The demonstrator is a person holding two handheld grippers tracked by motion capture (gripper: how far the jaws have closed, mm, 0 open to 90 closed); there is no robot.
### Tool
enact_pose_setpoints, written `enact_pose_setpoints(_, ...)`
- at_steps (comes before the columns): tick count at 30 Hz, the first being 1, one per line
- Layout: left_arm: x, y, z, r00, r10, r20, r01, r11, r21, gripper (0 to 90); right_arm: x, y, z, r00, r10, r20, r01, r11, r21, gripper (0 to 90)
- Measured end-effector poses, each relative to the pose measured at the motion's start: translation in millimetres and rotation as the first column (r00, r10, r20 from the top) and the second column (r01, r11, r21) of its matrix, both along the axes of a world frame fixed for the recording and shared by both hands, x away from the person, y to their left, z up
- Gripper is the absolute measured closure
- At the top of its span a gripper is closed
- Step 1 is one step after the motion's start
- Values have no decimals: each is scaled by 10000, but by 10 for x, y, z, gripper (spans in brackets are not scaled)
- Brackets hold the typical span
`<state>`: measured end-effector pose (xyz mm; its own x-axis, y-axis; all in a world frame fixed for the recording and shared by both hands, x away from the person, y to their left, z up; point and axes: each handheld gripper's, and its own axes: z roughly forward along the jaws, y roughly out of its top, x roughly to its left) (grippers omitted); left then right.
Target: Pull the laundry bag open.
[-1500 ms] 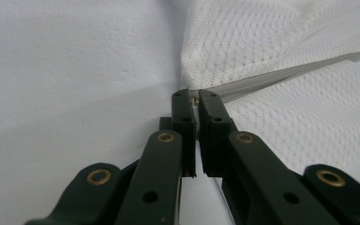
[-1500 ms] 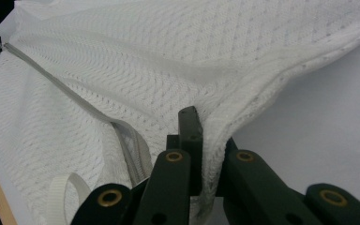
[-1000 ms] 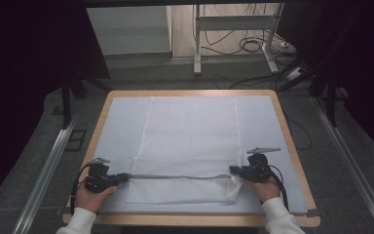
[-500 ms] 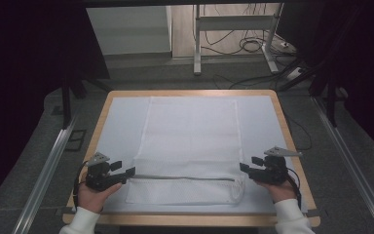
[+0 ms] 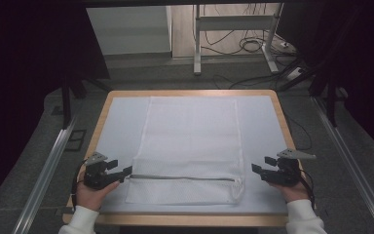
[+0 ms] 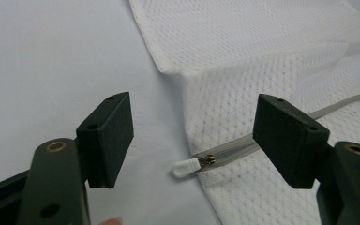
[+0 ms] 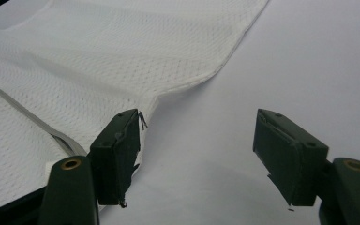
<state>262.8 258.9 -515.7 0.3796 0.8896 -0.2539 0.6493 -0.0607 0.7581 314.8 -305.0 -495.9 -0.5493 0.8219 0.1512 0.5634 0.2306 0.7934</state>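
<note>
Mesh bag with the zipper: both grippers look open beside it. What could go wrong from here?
1. The zipper pull is small and lies flat at the mesh bag edge; the open left gripper might pinch mesh instead.
2. The right gripper is open and off the bag, so a tug from the left could probably drag the loose bag across the table.

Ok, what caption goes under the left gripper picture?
Open left gripper poised over white zipper pull on mesh laundry bag.

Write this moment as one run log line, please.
left gripper: open, at zipper pull | right gripper: open, beside mesh bag edge | bag: flat on table
</note>
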Motion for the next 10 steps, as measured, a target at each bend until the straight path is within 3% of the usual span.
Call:
enact_pose_setpoints(4,18,7,-23,9999,0,-146,2,10000,87,294,2,-5,-1,10000,-6,-73,7,10000,84,311)
enact_pose_setpoints(10,30,7,-19,10000,-77,-59,77,10000,-13,278,2,18,-2,9999,73,-118,-72,9999,92,285)
